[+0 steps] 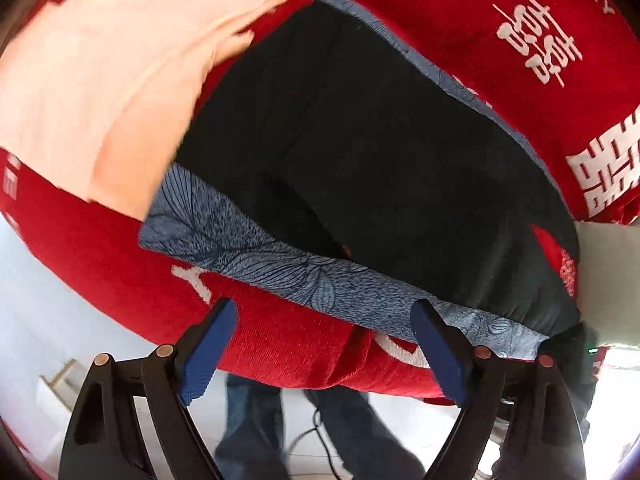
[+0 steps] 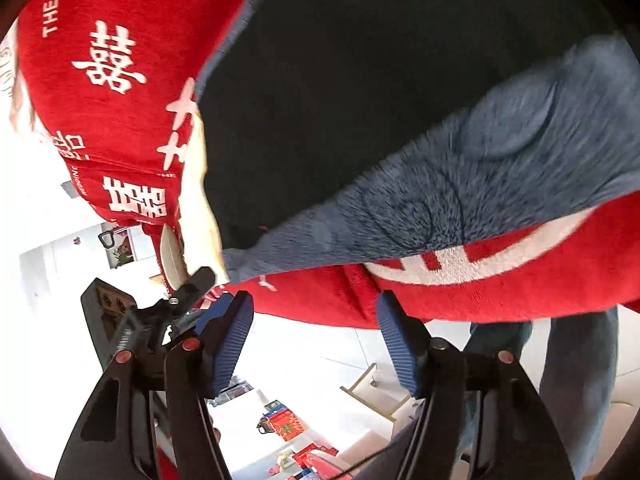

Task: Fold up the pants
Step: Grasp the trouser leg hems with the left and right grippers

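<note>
Black pants lie spread flat on a blue-grey leaf-patterned cloth, which rests on a red blanket with white characters. My left gripper hangs open at the near edge of the blanket, just short of the blue cloth's border, with nothing between its blue pads. In the right wrist view the black pants fill the upper middle and the blue cloth looks fuzzy and blurred. My right gripper stands open over the red blanket's edge, below the cloth's corner, holding nothing.
A peach cloth overlaps the pants' far left end. A pale cushion-like thing lies at the right edge. A person's jeans-clad legs stand below the blanket edge on a white floor. Red boxes and a wooden frame sit on the floor.
</note>
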